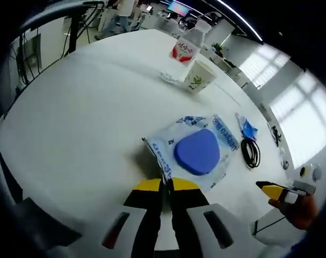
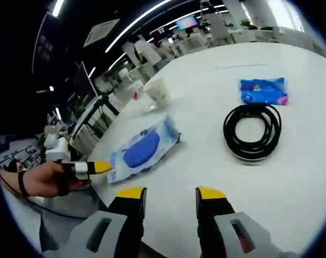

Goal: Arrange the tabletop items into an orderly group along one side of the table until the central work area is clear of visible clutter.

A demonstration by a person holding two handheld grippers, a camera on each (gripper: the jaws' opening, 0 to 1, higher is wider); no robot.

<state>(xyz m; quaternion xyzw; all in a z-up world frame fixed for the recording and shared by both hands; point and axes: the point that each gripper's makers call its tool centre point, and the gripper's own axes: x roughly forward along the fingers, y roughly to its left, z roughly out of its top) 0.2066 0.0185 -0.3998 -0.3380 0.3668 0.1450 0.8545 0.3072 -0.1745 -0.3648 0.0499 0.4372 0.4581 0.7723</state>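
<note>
A clear plastic packet (image 1: 197, 150) with blue print holds a rounded blue pad and lies on the white table (image 1: 87, 123). My left gripper (image 1: 166, 184) is shut on the packet's near corner, its yellow-tipped jaws almost together. In the right gripper view the same packet (image 2: 144, 148) lies left of centre, with the left gripper (image 2: 93, 167) and a hand at its corner. My right gripper (image 2: 171, 193) hovers open over bare table, nothing between its jaws. A coiled black cable (image 2: 252, 131) lies ahead of it to the right, and a small blue sachet (image 2: 263, 90) lies beyond that.
A water bottle (image 1: 187, 45) with a red label, a paper cup (image 1: 199, 75) and a small lid (image 1: 168, 77) stand together at the far side. The cable (image 1: 250, 153) and sachet (image 1: 247, 129) lie right of the packet. Desks and chairs surround the table.
</note>
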